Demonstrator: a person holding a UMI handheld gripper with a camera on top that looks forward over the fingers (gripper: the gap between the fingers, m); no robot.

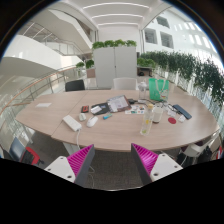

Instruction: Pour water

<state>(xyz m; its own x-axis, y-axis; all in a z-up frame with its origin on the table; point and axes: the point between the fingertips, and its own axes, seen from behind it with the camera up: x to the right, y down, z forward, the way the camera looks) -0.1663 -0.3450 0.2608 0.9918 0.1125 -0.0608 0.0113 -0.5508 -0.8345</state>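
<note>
My gripper [112,160] is open with nothing between its magenta pads [80,160]. It hovers back from the near edge of a long oval wooden table [60,108]. Beyond the fingers to the right, a small clear bottle or cup [146,124] stands on the table, with another clear container [157,112] just behind it. Two tall green cups [158,88] stand further back on the right. All of these are well ahead of the fingers and none is touched.
The table also bears a white box [72,123], papers or a tablet [118,103], a red item [97,108] and a dark remote-like object [183,113]. A chair [75,85] stands behind it. A white cabinet topped with plants [113,62] is beyond.
</note>
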